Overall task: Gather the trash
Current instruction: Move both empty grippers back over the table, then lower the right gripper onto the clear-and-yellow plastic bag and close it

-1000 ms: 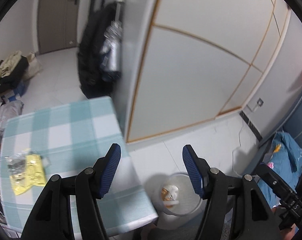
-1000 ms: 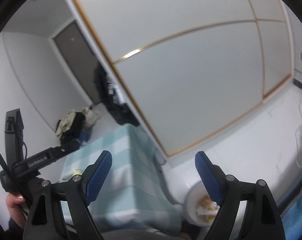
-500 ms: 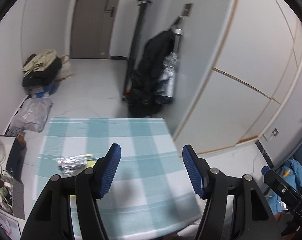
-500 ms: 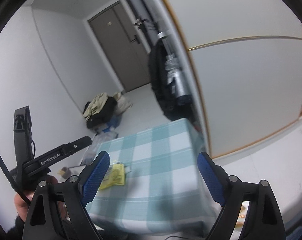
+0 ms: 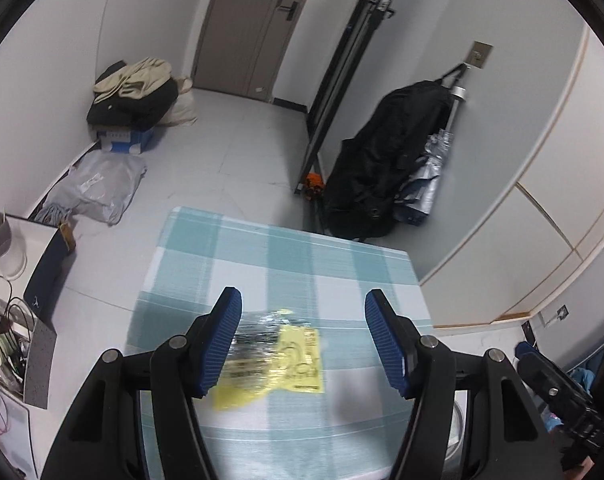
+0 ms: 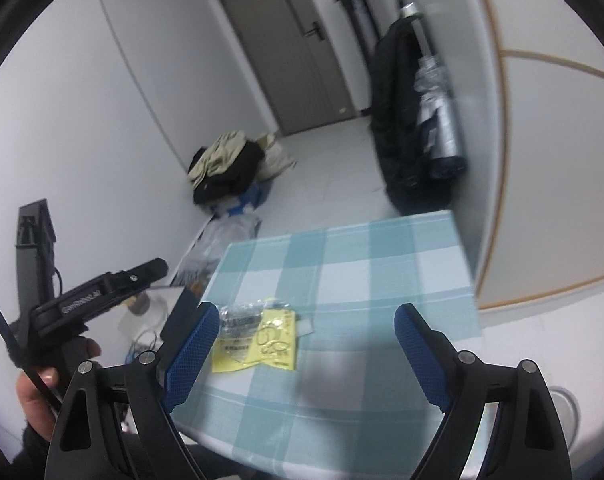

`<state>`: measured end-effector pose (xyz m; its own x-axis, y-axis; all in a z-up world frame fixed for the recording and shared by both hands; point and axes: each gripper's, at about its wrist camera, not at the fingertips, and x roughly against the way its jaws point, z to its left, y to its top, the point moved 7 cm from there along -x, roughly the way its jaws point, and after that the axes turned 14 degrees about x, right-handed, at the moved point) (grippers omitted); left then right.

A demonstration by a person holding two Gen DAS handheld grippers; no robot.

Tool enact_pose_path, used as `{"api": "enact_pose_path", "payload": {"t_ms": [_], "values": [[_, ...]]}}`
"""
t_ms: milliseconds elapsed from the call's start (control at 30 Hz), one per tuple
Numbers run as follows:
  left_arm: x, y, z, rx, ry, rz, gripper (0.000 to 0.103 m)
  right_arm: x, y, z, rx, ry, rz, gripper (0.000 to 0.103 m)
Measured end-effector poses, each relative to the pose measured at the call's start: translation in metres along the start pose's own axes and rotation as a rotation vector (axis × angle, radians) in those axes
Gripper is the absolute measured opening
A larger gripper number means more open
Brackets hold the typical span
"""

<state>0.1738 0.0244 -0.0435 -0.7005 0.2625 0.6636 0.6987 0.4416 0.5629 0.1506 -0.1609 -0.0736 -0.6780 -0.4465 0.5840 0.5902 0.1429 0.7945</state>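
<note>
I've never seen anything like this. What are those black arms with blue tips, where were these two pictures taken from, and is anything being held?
There is no robot here: a person holds a hand tool in each hand, each with two black fingers tipped in blue pads. A camera on each tool looks forward along its fingers, so you get one picture per hand. In the left tool's picture, the left gripper stands open over a table with a teal checked cloth. In the right tool's picture, the right gripper is open too, and the person's left hand shows at the left edge, holding the other tool. On the cloth lies trash: a yellow wrapper with crumpled clear plastic beside it. Nothing is held yet. A pale bin's rim peeks in by the table.
</note>
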Motion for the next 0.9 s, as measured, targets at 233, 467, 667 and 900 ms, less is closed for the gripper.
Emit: {"api": "enact_pose_path", "payload": {"t_ms": [233,467,667,900], "values": [[-0.008,0.007,0.046,0.078,0.045,0.051,0.06,-0.072,-0.006,0.019,-0.002,0.093,0.155,0.09],[-0.015,0.008,0.08,0.145,0.09,0.101,0.06,-0.142,-0.039,0.031,-0.059,0.186,0.411,0.075],[-0.017,0.013,0.095,0.181,0.077,0.119,0.06,-0.165,-0.054,0.036,-0.038,0.185,0.501,0.064],[-0.023,0.015,0.109,0.225,0.082,0.144,0.06,-0.181,-0.063,0.042,0.017,0.173,0.568,0.043]]}}
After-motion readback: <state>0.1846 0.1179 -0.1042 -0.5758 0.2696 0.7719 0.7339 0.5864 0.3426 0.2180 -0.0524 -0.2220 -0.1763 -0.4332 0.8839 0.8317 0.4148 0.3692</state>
